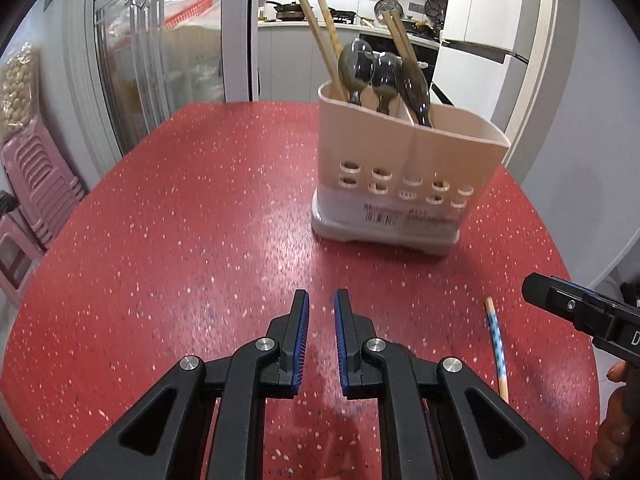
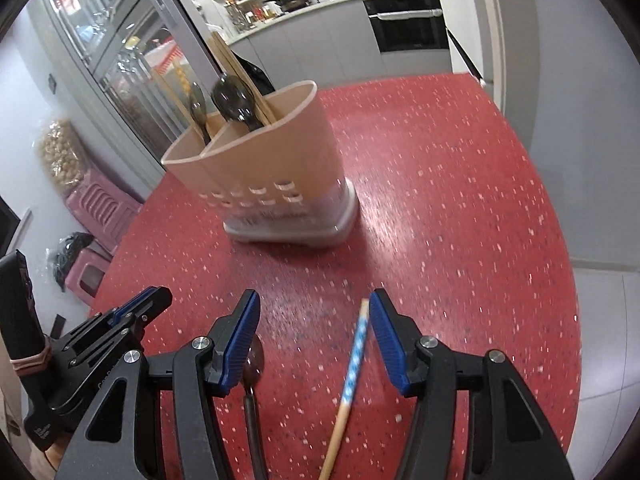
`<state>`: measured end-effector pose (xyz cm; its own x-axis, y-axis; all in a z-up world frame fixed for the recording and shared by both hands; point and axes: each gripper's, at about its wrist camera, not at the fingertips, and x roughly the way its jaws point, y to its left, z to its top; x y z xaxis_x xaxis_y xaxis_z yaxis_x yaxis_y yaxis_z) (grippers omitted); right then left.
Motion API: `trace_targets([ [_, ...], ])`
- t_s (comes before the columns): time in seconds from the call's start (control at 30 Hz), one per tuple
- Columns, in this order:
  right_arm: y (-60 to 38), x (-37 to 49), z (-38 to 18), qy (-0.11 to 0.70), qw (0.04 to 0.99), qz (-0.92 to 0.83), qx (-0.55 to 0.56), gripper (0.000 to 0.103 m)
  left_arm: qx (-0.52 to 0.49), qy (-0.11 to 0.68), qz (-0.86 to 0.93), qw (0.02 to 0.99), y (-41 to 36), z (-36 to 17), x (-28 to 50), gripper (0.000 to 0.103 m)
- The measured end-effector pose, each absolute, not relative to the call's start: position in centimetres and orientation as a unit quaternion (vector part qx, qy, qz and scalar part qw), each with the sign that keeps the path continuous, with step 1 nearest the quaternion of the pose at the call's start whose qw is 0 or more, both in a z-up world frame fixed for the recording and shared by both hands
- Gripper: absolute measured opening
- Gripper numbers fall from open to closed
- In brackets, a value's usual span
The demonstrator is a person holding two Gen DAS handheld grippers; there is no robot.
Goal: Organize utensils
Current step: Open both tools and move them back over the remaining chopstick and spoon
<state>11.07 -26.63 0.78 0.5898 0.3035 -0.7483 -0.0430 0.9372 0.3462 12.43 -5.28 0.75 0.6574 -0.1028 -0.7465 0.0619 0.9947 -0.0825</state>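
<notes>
Clearly, one wooden chopstick [image 2: 351,380] with a blue and white pattern near its tip is seen lying flat on the table [image 2: 440,208], between the blue ribbed pads of the right gripper [image 2: 312,332]; the jaws are held apart and do not press on it. A dark spoon [image 2: 253,368] is laid beside the left pad, and it is shown only in the right wrist view. The left gripper [image 1: 321,332] is kept narrow, with a small gap and nothing between its pads. Further away a beige plastic holder [image 1: 404,168] with oval holes and a white base is placed upright; dark glossy spoons [image 1: 356,68] and pale chopsticks [image 1: 320,40] are stood inside it. The table top is red and speckled, with a rounded edge. Behind it a kitchen counter [image 1: 304,24] with pans and stacked pink stools [image 1: 36,184] are seen.
</notes>
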Motion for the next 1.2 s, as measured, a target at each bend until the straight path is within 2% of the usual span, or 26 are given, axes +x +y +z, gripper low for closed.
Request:
trace_targets([
  [0.03,-26.7,10.8,0.6,0.443,0.879,0.097,0.148,0.061,-0.026,0.413,-0.044,0.909,-5.3,0.6,12.2,0.042],
  [0.07,-26.8,10.6,0.5,0.445,0.878,0.096,0.149,0.061,-0.027,0.413,-0.043,0.909,-5.2,0.5,12.1,0.082],
  [0.1,-26.9,10.4,0.4,0.447,0.877,0.094,0.149,0.061,-0.029,0.415,-0.038,0.908,-5.2,0.5,11.9,0.103],
  [0.27,-27.1,9.6,-0.1,0.451,0.875,0.087,0.151,0.061,-0.022,0.399,-0.028,0.916,-5.0,0.7,10.7,0.103],
  [0.4,-27.0,8.9,-0.7,0.460,0.870,0.086,0.152,0.079,-0.016,0.406,-0.021,0.913,-4.9,-0.1,9.9,0.103],
  [1.2,-25.4,7.8,-3.9,0.530,0.840,0.039,0.107,0.079,-0.047,0.465,-0.013,0.884,-2.7,-3.2,8.0,0.103],
])
